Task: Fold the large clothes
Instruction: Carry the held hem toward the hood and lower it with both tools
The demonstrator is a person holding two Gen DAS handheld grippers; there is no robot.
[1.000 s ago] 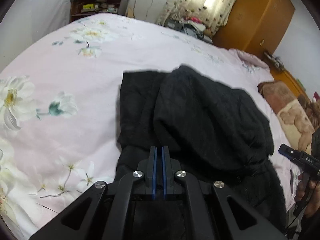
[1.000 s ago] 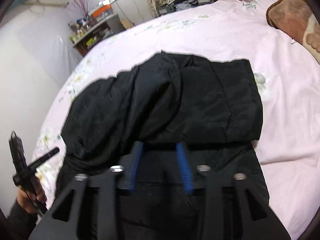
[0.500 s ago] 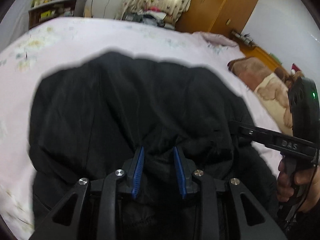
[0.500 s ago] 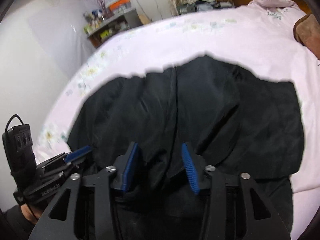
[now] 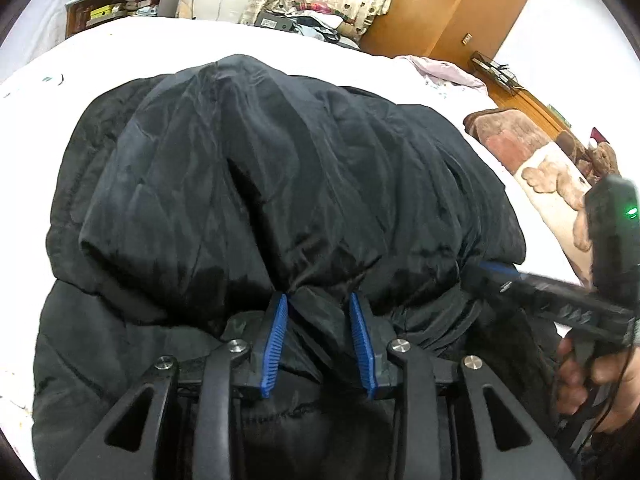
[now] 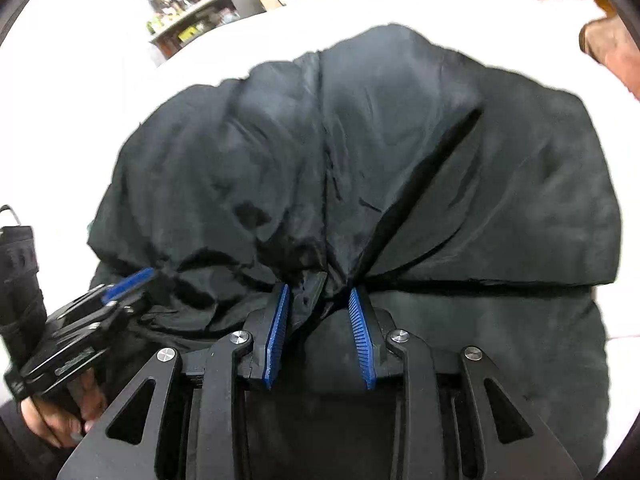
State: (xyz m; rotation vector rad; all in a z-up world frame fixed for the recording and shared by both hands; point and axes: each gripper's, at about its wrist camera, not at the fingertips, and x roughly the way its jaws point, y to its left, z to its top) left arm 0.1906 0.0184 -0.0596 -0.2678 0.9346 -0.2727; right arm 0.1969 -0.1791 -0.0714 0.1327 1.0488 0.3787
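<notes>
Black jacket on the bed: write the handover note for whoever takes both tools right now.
Left tool: its jaws have just been opening. A tuck of the black jacket sits loosely between them.
Right tool: its jaws have just been closing and now pinch gathered jacket fabric at the same near edge.
Jacket: it lies on the bed.
Done: one layer is doubled over the other, with its free edge at the tools. It is puffy and creased.
Left: probably let go, flatten this fold, then fold again into a compact stack.
</notes>
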